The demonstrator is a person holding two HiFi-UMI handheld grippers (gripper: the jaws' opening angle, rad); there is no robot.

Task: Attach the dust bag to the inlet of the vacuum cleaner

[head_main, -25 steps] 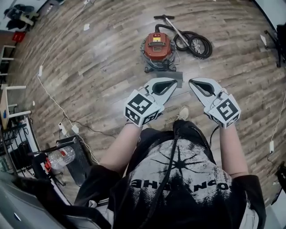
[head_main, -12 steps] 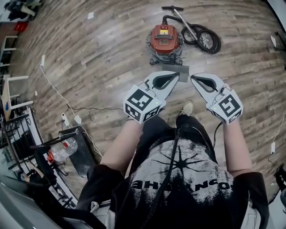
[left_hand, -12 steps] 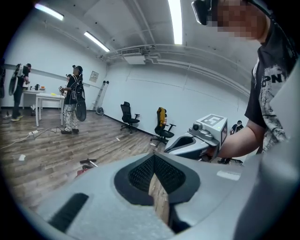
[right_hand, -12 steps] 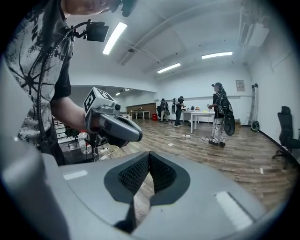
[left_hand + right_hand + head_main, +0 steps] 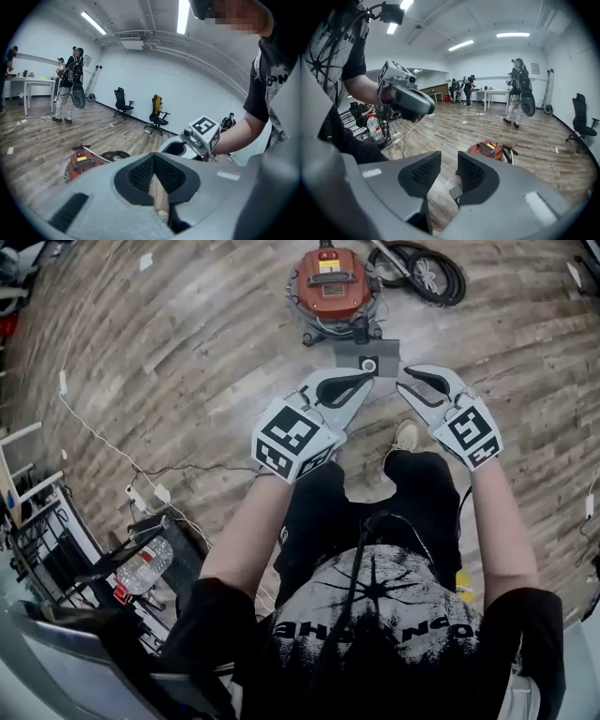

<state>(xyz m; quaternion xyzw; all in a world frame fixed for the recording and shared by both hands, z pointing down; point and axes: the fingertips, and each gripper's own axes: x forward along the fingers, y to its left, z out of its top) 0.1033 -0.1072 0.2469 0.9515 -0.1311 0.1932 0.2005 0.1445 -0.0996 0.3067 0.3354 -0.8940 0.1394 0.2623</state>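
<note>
Sinking toward the near edge of the bag (image 5: 367, 360), the left gripper (image 5: 370, 380) is staying pinched shut and empty, the right gripper (image 5: 404, 382) is opening on nothing, bare floor (image 5: 187, 381) flanking both.

Black white-printed T-shirt (image 5: 380, 610), black trousers (image 5: 314, 512)

head: steeply down | gripper views: along jaws | shared: vacuum cleaner (image 5: 333, 282)

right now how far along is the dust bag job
Done: nothing; the dust bag lies on the floor by the vacuum cleaner, unattached. In hand: the left gripper is shut and empty; the right gripper has just been opening its jaws, nothing between them. Left: pick up the bag and fit it onto the vacuum cleaner.
</note>
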